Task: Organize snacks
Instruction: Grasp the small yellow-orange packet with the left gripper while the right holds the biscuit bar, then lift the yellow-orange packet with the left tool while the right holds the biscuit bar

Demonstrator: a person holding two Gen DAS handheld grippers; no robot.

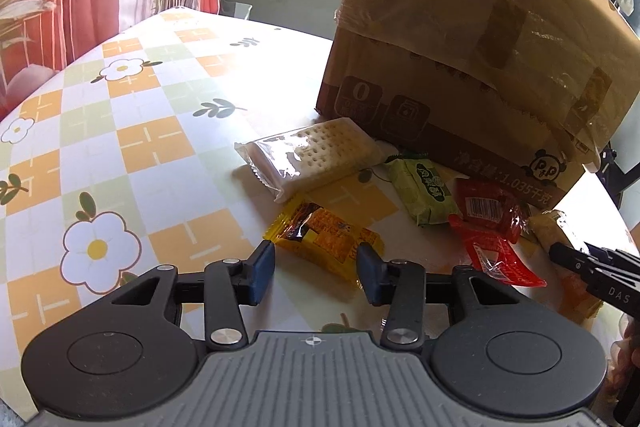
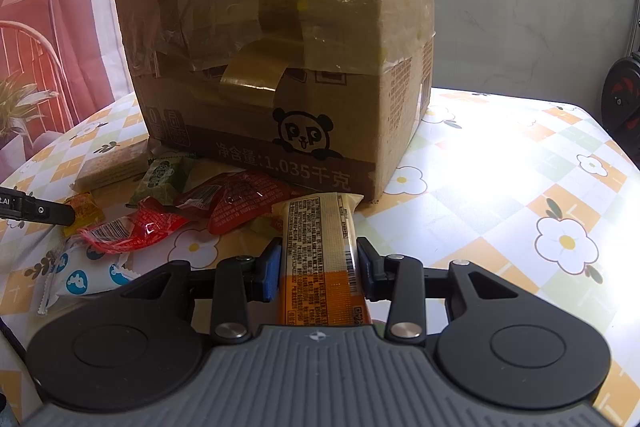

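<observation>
Bright window daylight, blown-out glare on tablecloth (image 1: 248, 83), fisheye-warped edges

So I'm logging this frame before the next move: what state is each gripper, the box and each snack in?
Left gripper: open, empty.
Right gripper: shut on long snack bar.
Cardboard box: taped shut, upright.
Cracker pack: sealed, flat.
Yellow packet: flat on the table.

Ahead of my tongs, the flower-checked counter (image 1: 132, 131) carries a taped cardboard box (image 1: 460, 59), with cracker pack (image 1: 312, 155), yellow (image 1: 328, 239), green (image 1: 426, 191) and red (image 1: 488, 207) snack packets lying before it.
</observation>
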